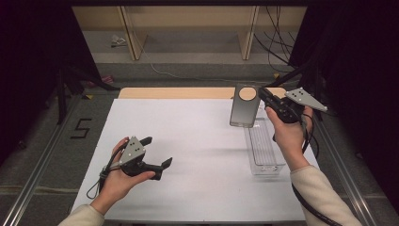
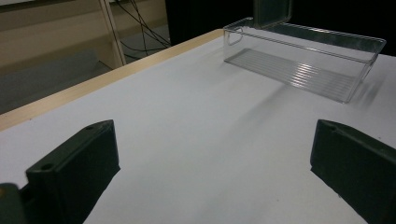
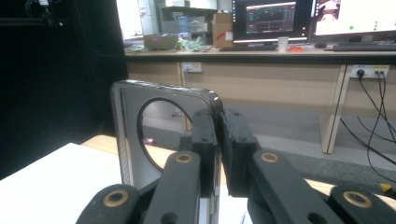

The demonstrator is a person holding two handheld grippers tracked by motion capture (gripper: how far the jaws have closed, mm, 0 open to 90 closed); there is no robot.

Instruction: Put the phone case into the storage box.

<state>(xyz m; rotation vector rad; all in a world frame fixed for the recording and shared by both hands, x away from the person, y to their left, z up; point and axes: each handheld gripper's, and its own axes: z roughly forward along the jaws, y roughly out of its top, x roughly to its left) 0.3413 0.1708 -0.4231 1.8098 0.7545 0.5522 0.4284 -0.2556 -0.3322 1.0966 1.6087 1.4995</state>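
From the high view, the right gripper (image 1: 264, 94) is holding up a flat dark lid (image 1: 245, 106) with a round hole near its top; the lid is standing nearly upright above the far end of a clear plastic box (image 1: 264, 148), which is sitting on the white table (image 1: 188, 155) toward its right side; the right hand (image 1: 287, 134) is rising from the bottom right, a pale sleeve (image 1: 320, 193) covering the forearm. The left gripper (image 1: 157, 151) is resting low over the near left part of the table, well apart from the box, with its jaws standing wide apart and nothing between them; the left hand (image 1: 120, 176) is wrapping around its body.

In the left gripper view, the two black jaws are spreading wide at the bottom corners over bare white table (image 2: 196, 140); the clear box (image 2: 303, 58) is lying farther off at upper right, and the lower edge of the lid (image 2: 272, 11) is hanging just above its far wall.

In the right gripper view, the right gripper (image 3: 219, 140) is pinching the right edge of the lid (image 3: 130, 135), its jaws clamped tight on that edge; the round hole is showing just left of the grip; a desk with monitors (image 3: 271, 21) is standing in the background.
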